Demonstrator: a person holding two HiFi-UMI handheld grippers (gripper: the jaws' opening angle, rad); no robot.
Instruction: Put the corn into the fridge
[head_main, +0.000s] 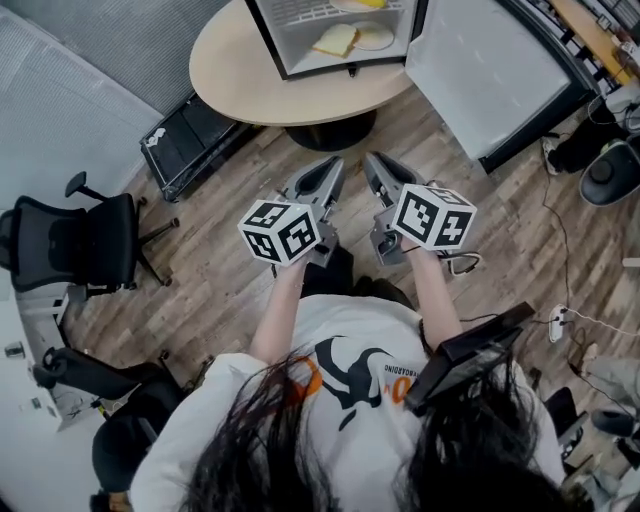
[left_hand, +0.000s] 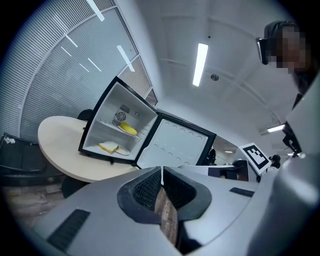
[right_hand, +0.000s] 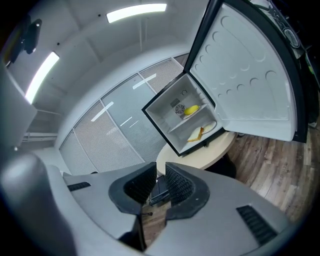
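One fridge (left_hand: 102, 122): corn (left_hand: 129, 129) upper shelf, bread (left_hand: 108, 147) below | left gripper (left_hand: 161, 171) closed | right gripper (right_hand: 160, 171) narrowly apart

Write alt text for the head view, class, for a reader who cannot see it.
Seen from above, a person holds the left gripper and right gripper, both empty, toward an open mini fridge on a round table; bread lies inside.

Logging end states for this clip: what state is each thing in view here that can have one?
fridge door: swung wide open
corn: lying inside the fridge, upper level
bread slice: lying inside, bottom level
left gripper: shut, empty
right gripper: jaws slightly apart, empty
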